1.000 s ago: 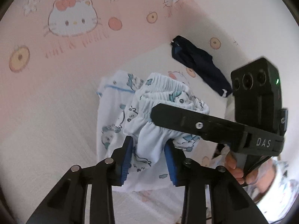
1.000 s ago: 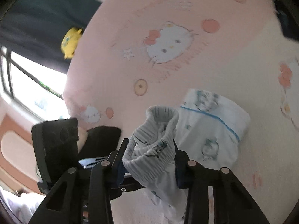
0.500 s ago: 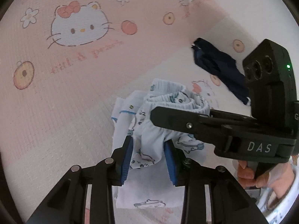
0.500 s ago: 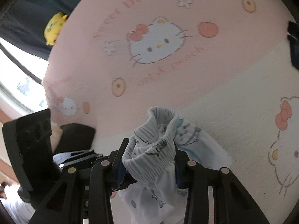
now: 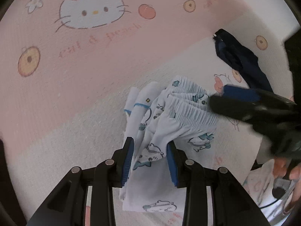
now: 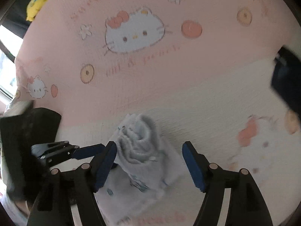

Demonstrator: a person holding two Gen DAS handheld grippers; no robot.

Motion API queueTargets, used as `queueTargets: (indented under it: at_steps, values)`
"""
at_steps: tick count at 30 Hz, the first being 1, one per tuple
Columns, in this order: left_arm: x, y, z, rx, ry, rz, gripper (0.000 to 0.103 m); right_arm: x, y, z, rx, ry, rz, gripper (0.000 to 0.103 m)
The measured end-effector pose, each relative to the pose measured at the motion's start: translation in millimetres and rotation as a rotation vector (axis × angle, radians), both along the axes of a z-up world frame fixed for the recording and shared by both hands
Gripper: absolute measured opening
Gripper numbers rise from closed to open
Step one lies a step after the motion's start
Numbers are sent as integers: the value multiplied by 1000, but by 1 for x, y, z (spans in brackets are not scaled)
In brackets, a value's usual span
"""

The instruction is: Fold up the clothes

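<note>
Currently the step in hand is laying the folded shorts (image 5: 175, 116) down on the bed sheet (image 5: 79, 86) and letting go. The left gripper (image 5: 150, 156) has its fingers (image 5: 128, 158) closed on a bunch of the printed fabric near the lower hem; the ribbed waistband lies across the sheet toward the right gripper (image 6: 149, 162). That gripper stands with fingers (image 6: 193, 167) wide apart, the waistband resting loose between them and only brushing the left pad. To finish well, judgement says the left should lower the fabric flat before releasing, so the layers stay aligned, and the right should draw straight back without snagging the elastic. A dark garment (image 5: 242, 62) lies well apart at the upper right. Against the earlier frames: the right fingers have just been opening and no longer clamp the waistband, which has slumped onto the sheet; the left grip is unchanged, and both views sit lower over the bed.
</note>
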State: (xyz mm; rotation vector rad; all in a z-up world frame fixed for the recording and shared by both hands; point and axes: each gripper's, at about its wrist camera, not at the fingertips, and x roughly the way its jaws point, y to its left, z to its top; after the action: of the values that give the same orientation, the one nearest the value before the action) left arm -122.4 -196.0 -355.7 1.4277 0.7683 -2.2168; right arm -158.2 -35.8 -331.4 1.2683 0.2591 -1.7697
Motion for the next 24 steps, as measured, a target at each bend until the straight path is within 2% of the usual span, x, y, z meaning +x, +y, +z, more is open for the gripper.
queueTargets:
  at_steps: [3,5,7,9,12,14,19,21,24]
  values:
    - [12,5,12,11,12,21,38,-9,23,5,-53,-33,-46,78]
    - [22,7,17,8,14,42,52,-17,34,-2,-66,-95,-95,78]
    - [34,9,20,6,26,74,52,-22,42,-11,-71,-138,-127,78]
    - [48,10,18,38,30,118,52,-23,45,-20,-54,-166,-125,78]
    - [67,9,15,68,44,188,52,-18,47,-31,8,-159,-117,78]
    - [85,6,13,93,61,259,52,-12,45,-35,8,-168,-95,78]
    - [130,6,-8,302,169,467,53,-1,32,-45,11,-203,-49,78]
    - [140,11,-19,349,174,513,53,1,26,-50,19,-214,-38,78]
    - [151,21,-27,355,191,575,53,3,16,-55,27,-232,-7,78]
